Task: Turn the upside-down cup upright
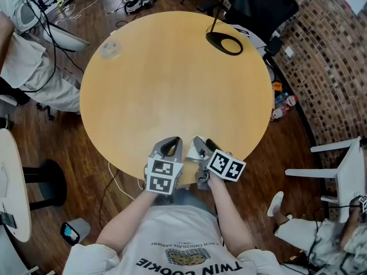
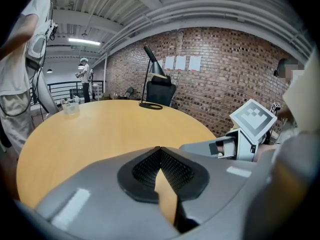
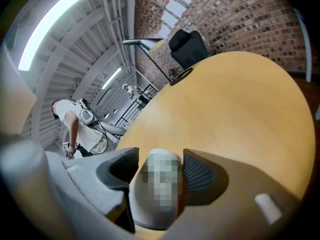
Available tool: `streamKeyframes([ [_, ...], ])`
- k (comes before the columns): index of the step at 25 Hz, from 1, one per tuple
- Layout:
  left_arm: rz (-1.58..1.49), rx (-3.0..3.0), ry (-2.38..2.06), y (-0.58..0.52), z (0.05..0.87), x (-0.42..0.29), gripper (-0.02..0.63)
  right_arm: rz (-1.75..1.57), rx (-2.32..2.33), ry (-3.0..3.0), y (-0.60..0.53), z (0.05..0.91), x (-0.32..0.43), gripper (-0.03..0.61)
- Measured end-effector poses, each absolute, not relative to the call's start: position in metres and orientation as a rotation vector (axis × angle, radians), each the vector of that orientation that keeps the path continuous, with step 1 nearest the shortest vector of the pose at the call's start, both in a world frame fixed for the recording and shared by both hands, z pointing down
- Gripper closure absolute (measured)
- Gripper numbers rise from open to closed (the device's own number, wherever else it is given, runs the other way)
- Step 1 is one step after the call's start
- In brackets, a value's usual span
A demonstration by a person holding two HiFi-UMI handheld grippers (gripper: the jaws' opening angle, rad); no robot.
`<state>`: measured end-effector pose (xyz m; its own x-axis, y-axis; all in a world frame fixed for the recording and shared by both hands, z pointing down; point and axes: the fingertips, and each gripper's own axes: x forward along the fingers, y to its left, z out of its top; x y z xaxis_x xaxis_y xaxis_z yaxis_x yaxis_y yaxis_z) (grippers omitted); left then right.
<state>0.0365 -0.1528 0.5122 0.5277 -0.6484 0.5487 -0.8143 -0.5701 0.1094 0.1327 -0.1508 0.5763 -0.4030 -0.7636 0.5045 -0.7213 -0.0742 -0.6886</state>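
A small clear cup (image 1: 110, 49) stands at the far left of the round wooden table (image 1: 172, 90). It also shows as a tiny clear cup (image 2: 70, 107) in the left gripper view, too small to tell which way up it is. Both grippers sit side by side at the table's near edge, far from the cup. My left gripper (image 1: 168, 147) is shut, its dark pads meeting at the tips with nothing between them. My right gripper (image 1: 203, 146) has its jaws apart. In its own view a pale rounded thing (image 3: 157, 204), partly under a mosaic patch, lies between them; I cannot tell what it is.
A black lamp base (image 1: 225, 43) with its stem stands at the table's far right edge. A person in white (image 1: 26, 62) is beyond the far left edge, near cables on the floor. A brick wall (image 1: 327, 56) and a white chair (image 1: 344, 171) are on the right.
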Motion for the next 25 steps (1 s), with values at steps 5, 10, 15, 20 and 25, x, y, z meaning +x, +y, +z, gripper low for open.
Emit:
streamKeyframes([
  [5,0.634,2.413,-1.205,-0.151,0.513,0.036,0.611,-1.346,-1.736,2.369,-0.158,0.559,0.133,0.299],
  [10,0.616,2.414,-1.206,-0.149,0.511,0.035,0.611,-1.039,-1.619,2.808,-0.156,0.540,0.129,0.299],
  [15,0.604,2.407,-1.212,-0.148,0.511,0.029,0.611,-0.425,-1.348,3.496,-0.139,0.524,0.149,0.300],
  [20,0.603,2.394,-1.214,-0.151,0.513,0.029,0.611,0.659,-0.777,4.154,-0.109,0.555,0.170,0.299],
  [25,0.601,2.380,-1.221,-0.150,0.520,0.028,0.611,1.752,-0.066,4.016,-0.091,0.560,0.159,0.299],
])
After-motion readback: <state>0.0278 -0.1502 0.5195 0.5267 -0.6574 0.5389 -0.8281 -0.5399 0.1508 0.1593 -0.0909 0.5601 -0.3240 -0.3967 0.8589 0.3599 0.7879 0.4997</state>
